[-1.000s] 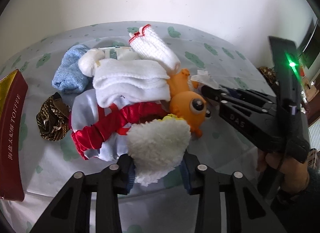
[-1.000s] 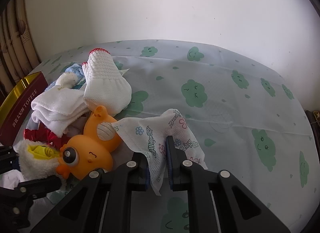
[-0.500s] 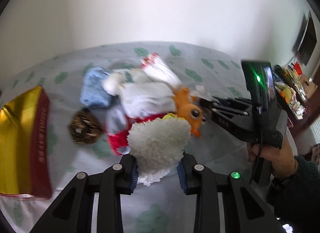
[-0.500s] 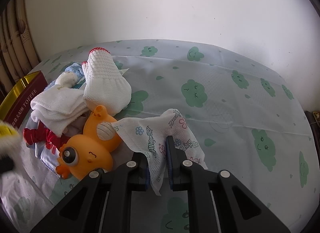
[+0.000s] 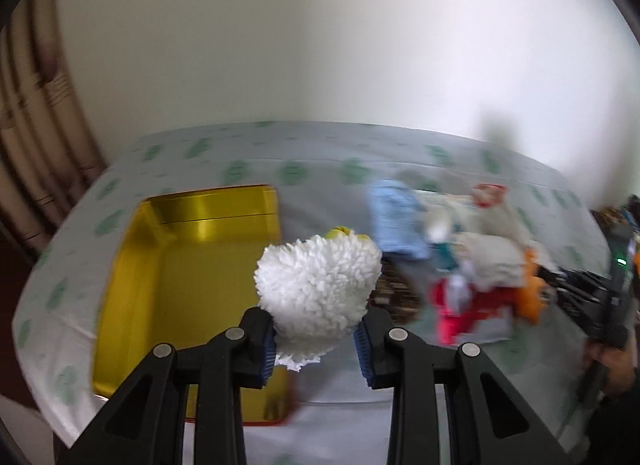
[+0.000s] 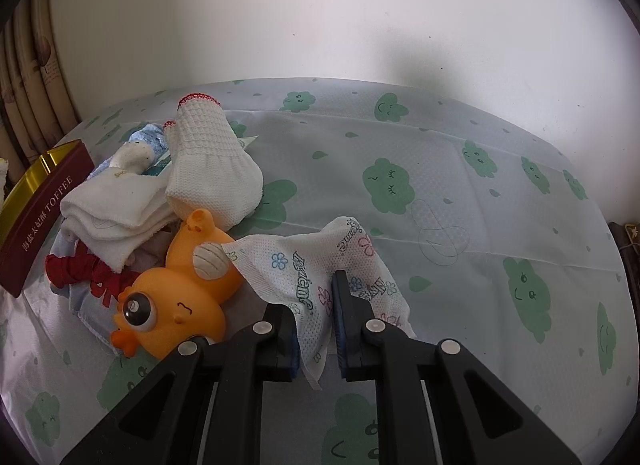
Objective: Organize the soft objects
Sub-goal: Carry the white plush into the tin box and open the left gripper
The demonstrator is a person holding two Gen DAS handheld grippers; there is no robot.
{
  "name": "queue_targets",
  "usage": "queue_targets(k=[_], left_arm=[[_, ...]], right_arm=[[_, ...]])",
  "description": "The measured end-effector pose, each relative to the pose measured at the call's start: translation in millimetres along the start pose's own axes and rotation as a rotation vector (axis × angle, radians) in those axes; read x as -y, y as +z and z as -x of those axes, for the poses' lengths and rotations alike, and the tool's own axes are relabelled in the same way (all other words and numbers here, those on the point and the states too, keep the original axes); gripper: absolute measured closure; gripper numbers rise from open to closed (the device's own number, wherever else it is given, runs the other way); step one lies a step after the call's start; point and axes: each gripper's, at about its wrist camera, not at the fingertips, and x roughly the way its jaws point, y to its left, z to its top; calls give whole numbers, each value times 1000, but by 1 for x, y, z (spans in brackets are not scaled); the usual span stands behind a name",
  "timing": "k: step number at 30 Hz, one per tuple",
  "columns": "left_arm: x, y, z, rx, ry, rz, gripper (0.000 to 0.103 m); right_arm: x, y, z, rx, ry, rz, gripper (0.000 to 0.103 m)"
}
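the left gripper (image 5: pixel 316 339), half closed on the fluffy white toy (image 5: pixel 318 285), holds it above the gold tin (image 5: pixel 192 225)'s near right corner; centre it over the tin before releasing, while the right gripper (image 6: pixel 314 321) pinches the printed wipe (image 6: pixel 304 265).

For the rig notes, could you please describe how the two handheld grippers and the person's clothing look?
Both the left gripper and the right gripper have black, angular plastic fingers with silver round rivets and blue pads. Seen from the left wrist camera, the right unit's black body carries a green light; a dark sleeve covers the wrist.
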Motion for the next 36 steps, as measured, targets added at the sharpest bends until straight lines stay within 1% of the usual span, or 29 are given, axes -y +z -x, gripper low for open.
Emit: queue_targets(k=[3,6,8,11,13,15,22,28,31,34,35,36], left_arm=[[-31,1,-7,-15,62,48,71],[-56,1,-15,-29,121,72,71],[-73,0,-20,-41,143,87,71],[-87,-3,-28,-75,167,94,71],[-93,-4,-40,-103,161,102,71],[-97,-6,-51,-125,181,110,71],[-111,-9,-72,-160,187,105,70],[-114,-10,-76,-174,213,94,66],[-115,-10,-79,-184,209,98,61],[-114,-11,-78,-183,202,94,59],[-114,-11,-79,-185,200,93,57],[-114,-11,-78,-186,197,94,52]], right_arm=[[0,0,0,0,-1,0,90],[0,-1,0,0,-2,2,90],[1,-1,-1,-1,-3,2,90],[1,-1,0,-1,-1,1,90],[0,0,0,-1,-2,1,90],[1,0,0,-1,-3,2,90],[0,0,-1,-2,-3,2,90],[1,-1,-1,-3,-3,2,90],[0,-1,-1,-3,-3,2,90],[1,-1,-1,-3,-4,2,90],[2,-1,-1,-3,-4,3,90],[0,-1,-1,-3,-3,2,90]])
